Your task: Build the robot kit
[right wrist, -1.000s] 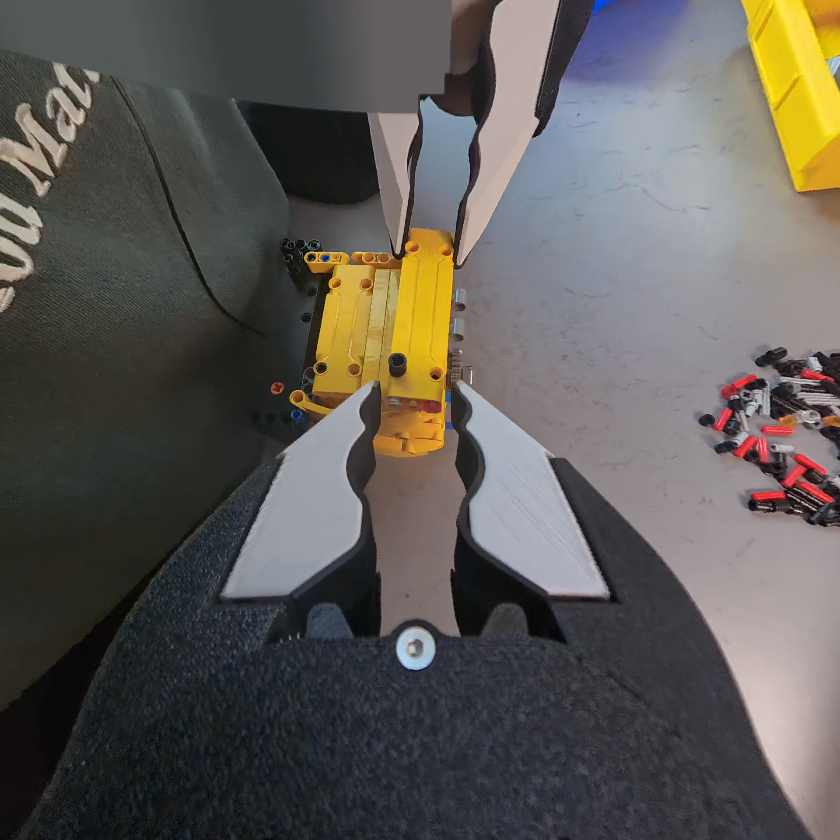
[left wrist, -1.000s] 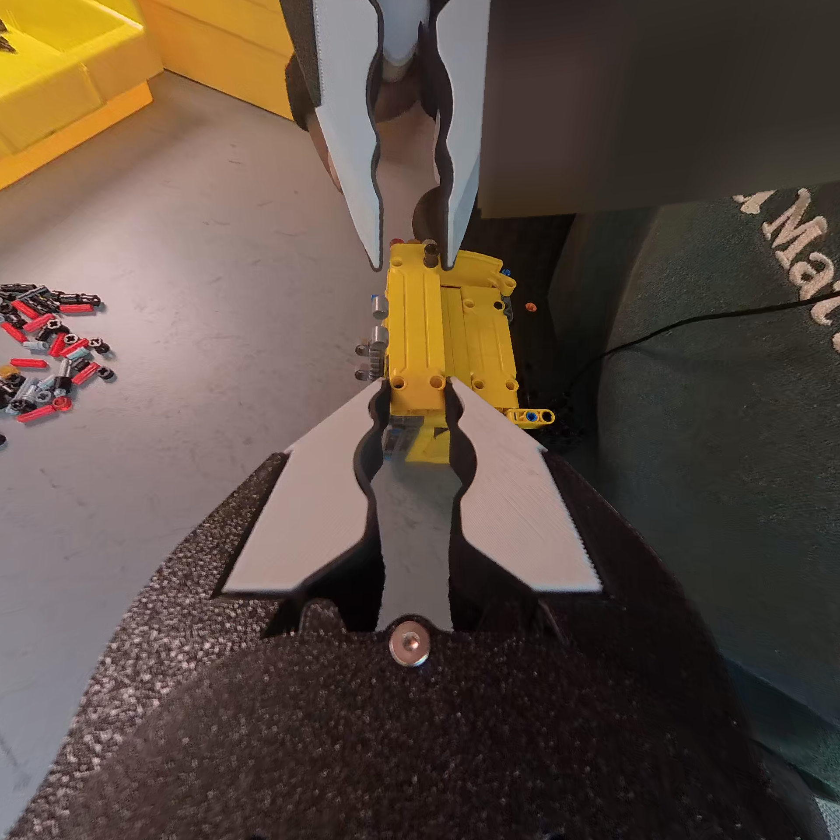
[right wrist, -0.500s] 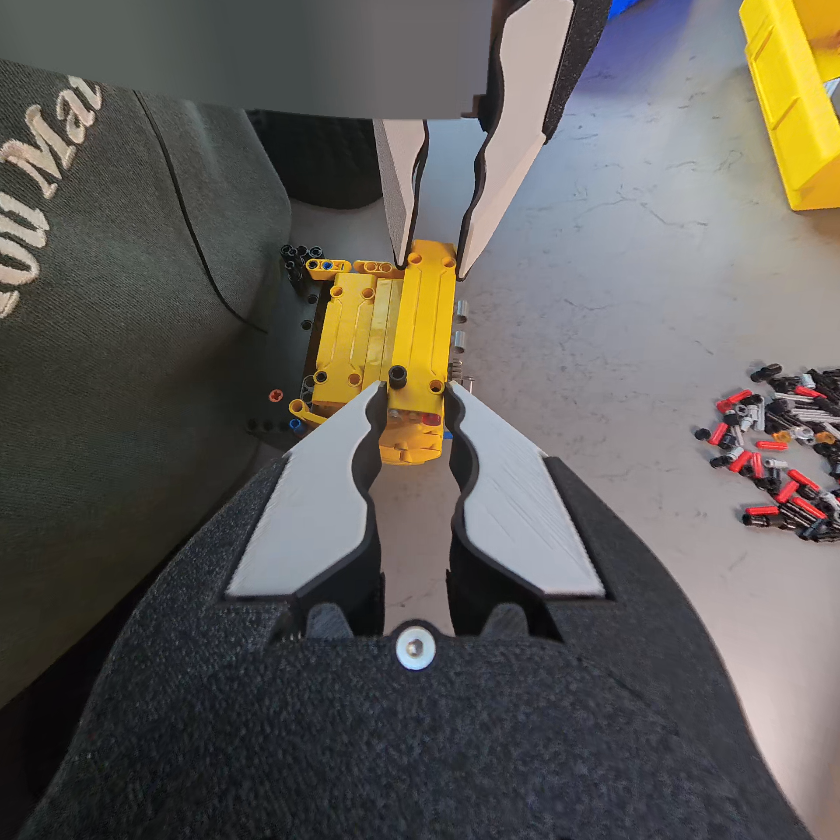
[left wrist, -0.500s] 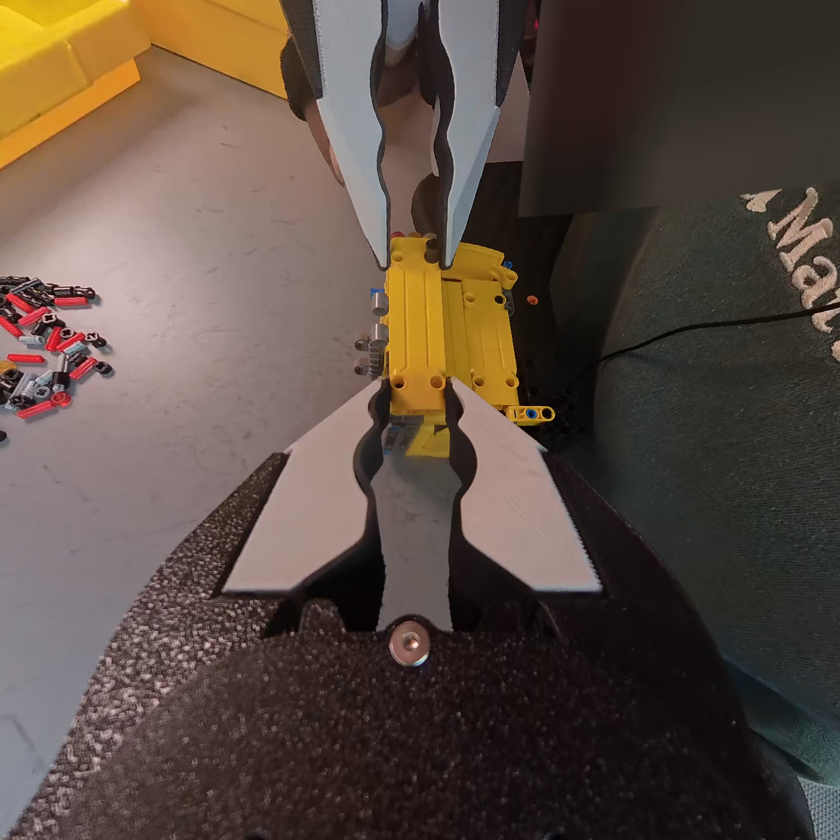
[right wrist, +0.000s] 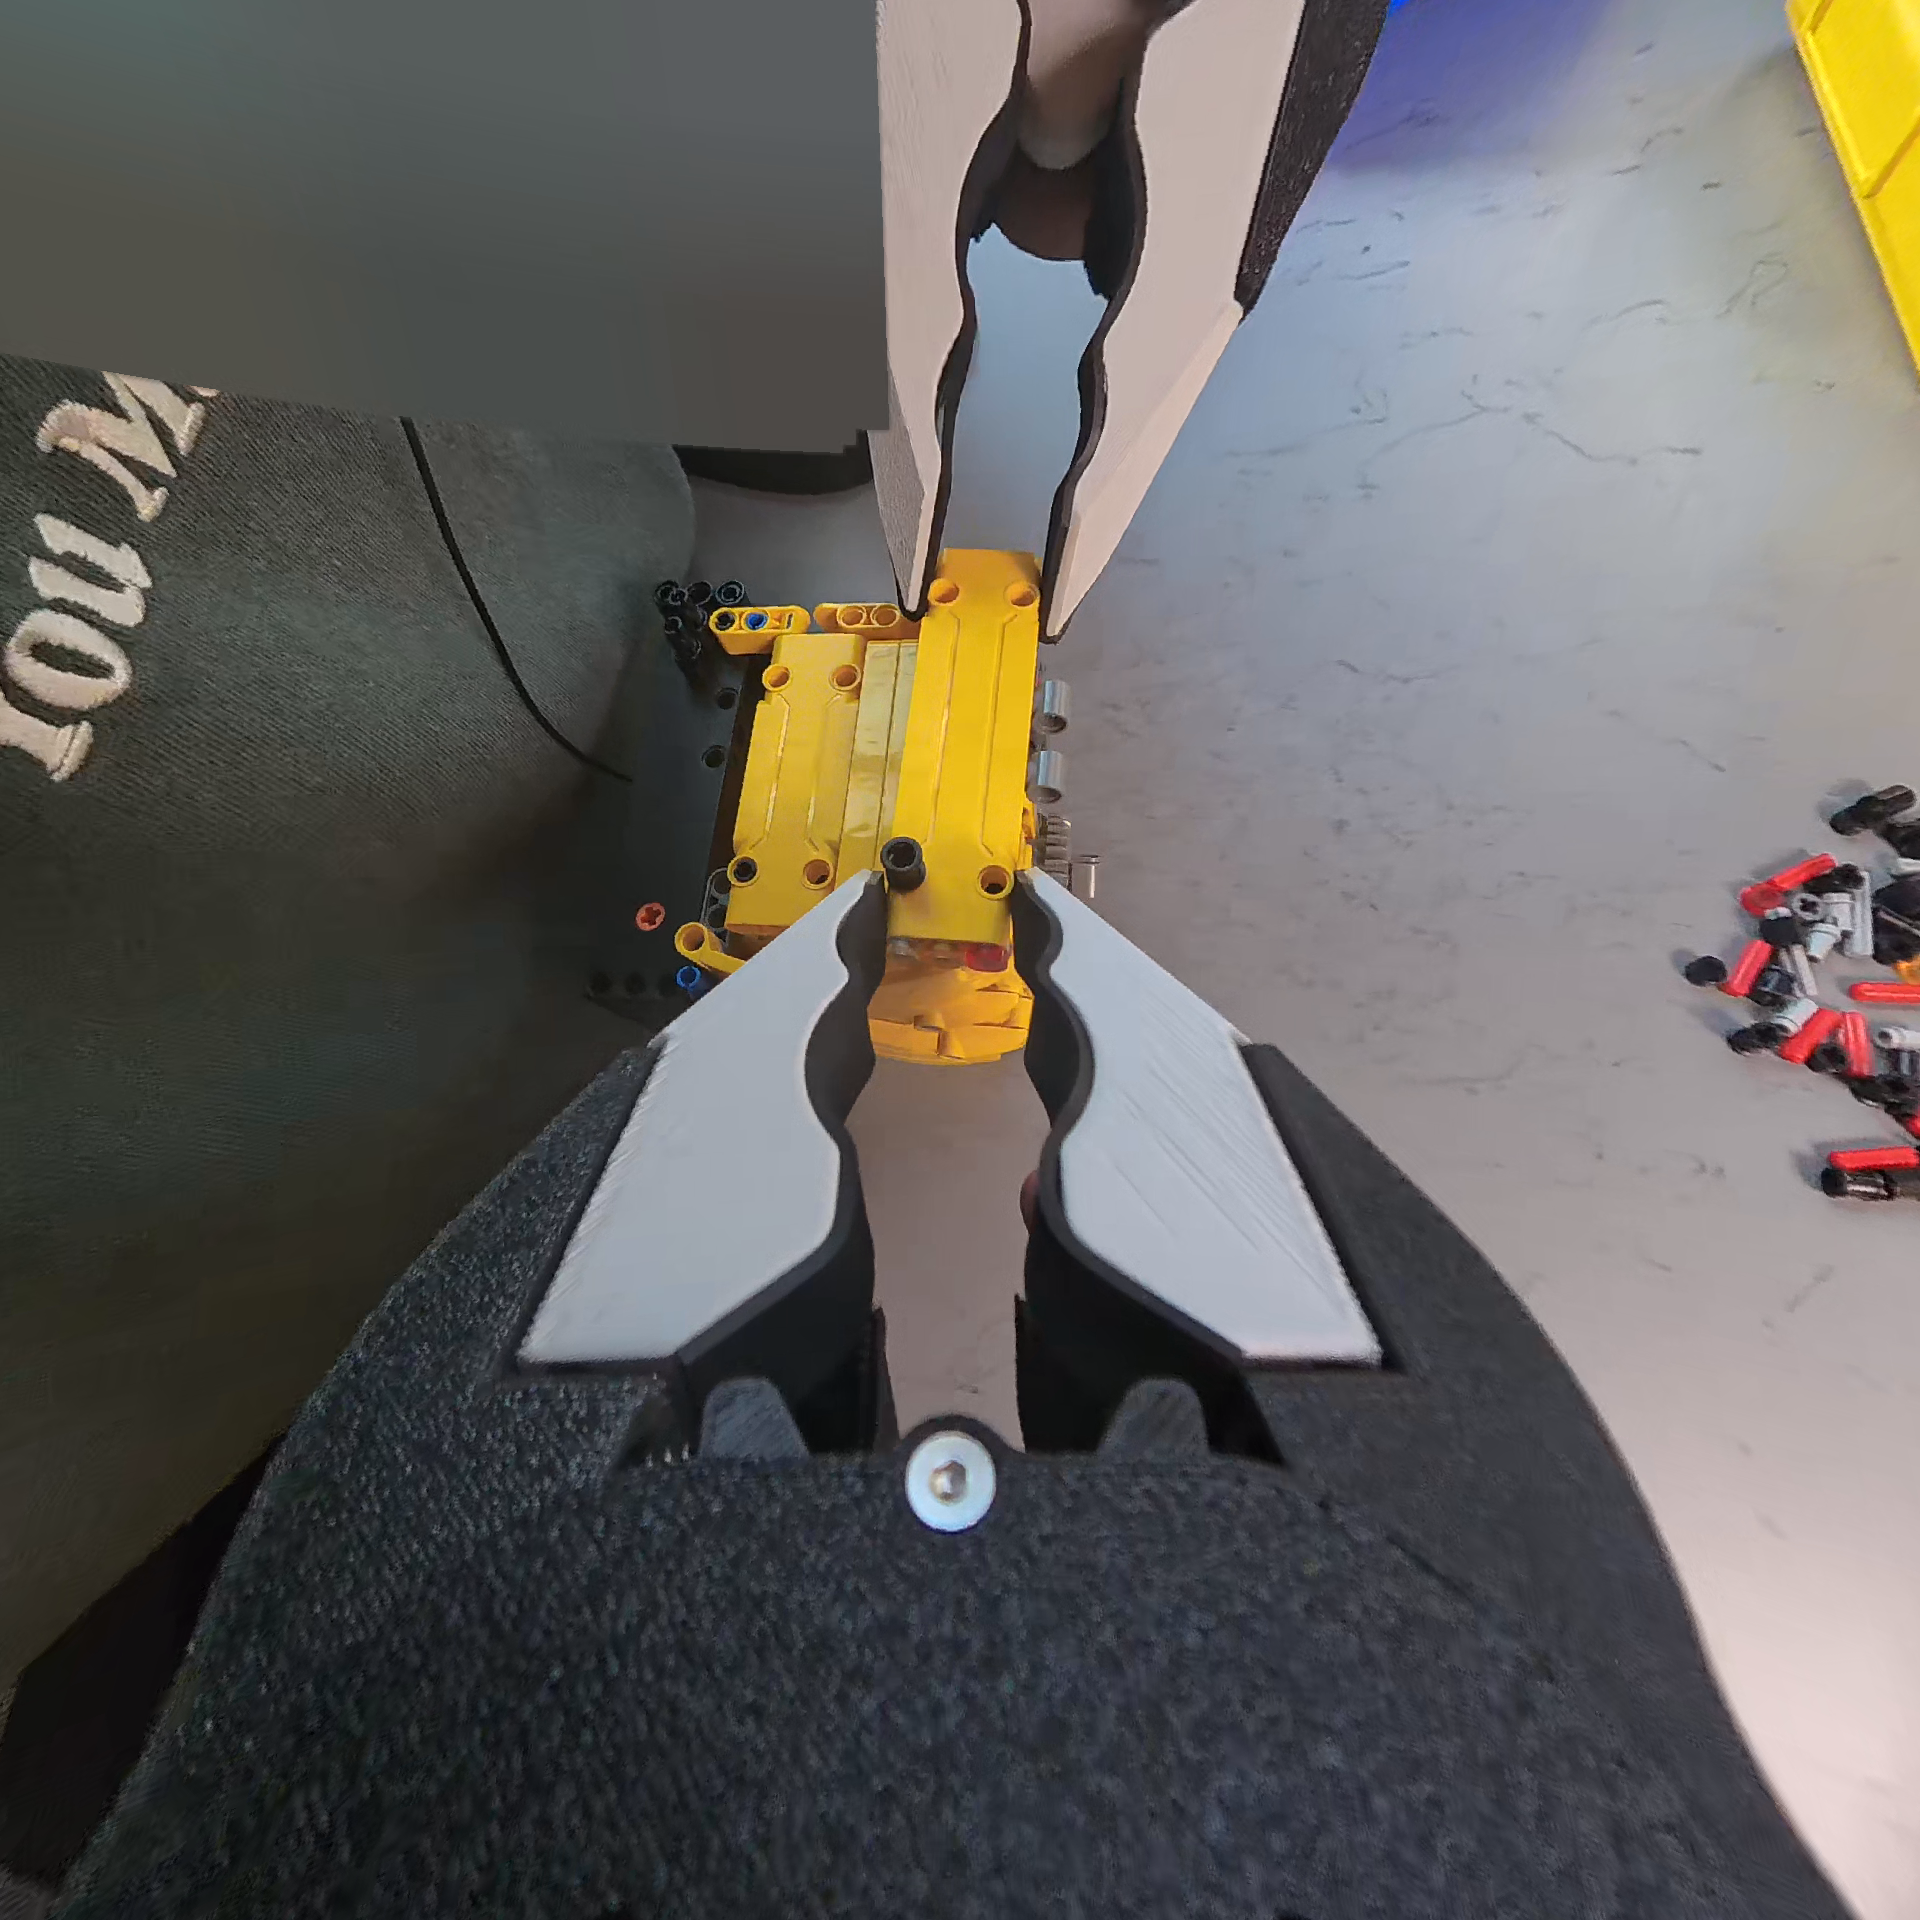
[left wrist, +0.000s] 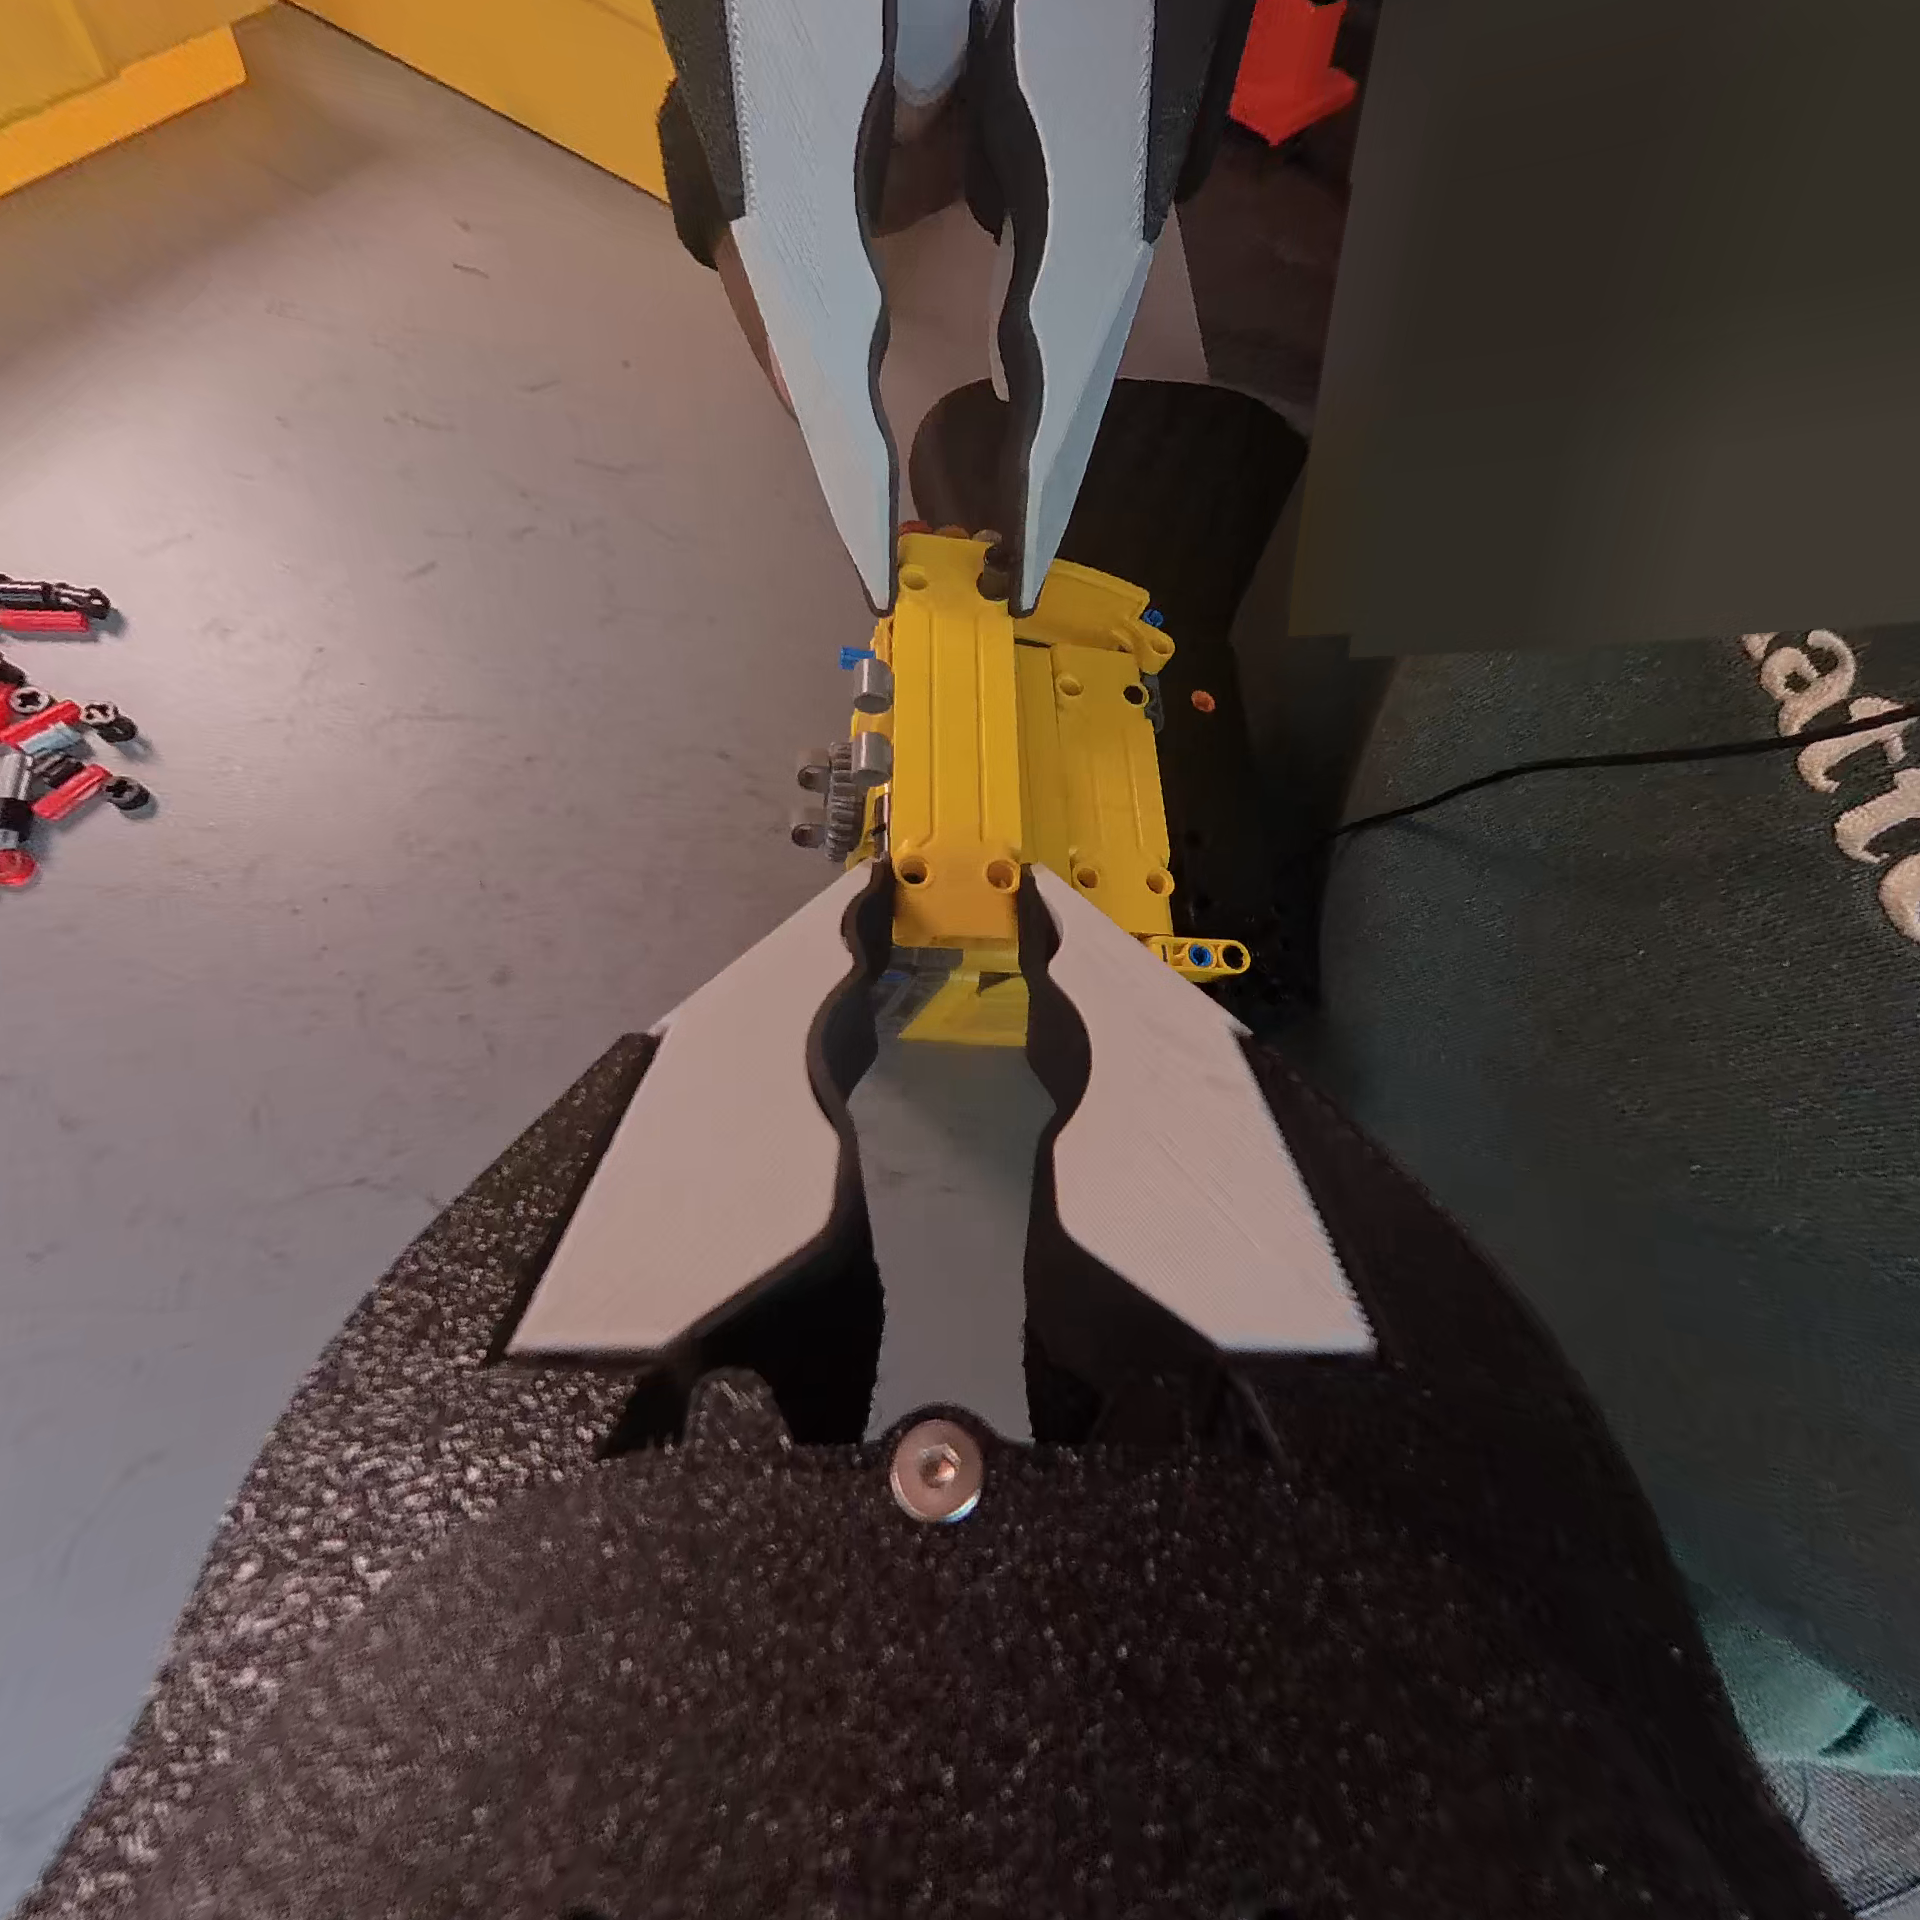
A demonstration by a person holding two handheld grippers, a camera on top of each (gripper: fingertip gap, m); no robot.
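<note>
A yellow brick-built model (left wrist: 961,748) with grey gears and bushes (left wrist: 868,753) on one side is held between both grippers, one at each end. My left gripper (left wrist: 956,883) is shut on the near end of its long yellow panel. My right gripper (left wrist: 951,603) comes in from the far side and is shut on the opposite end. In the right wrist view my right gripper (right wrist: 945,883) grips the model (right wrist: 966,727) beside a black pin (right wrist: 904,860), and my left gripper (right wrist: 977,618) grips the far end. A second yellow panel sits beside the gripped one, toward the person.
A pile of small red, black and grey pieces (left wrist: 52,748) lies on the grey table (left wrist: 416,520); it also shows in the right wrist view (right wrist: 1839,997). Yellow bins (left wrist: 499,62) stand at the back. A person's dark green garment (left wrist: 1610,1039) with a black cable (left wrist: 1558,769) is close beside the model.
Both grippers keep the same grip on the model. The table and the pile of small pieces have slid outward in both views, so grippers and model have shifted together.
</note>
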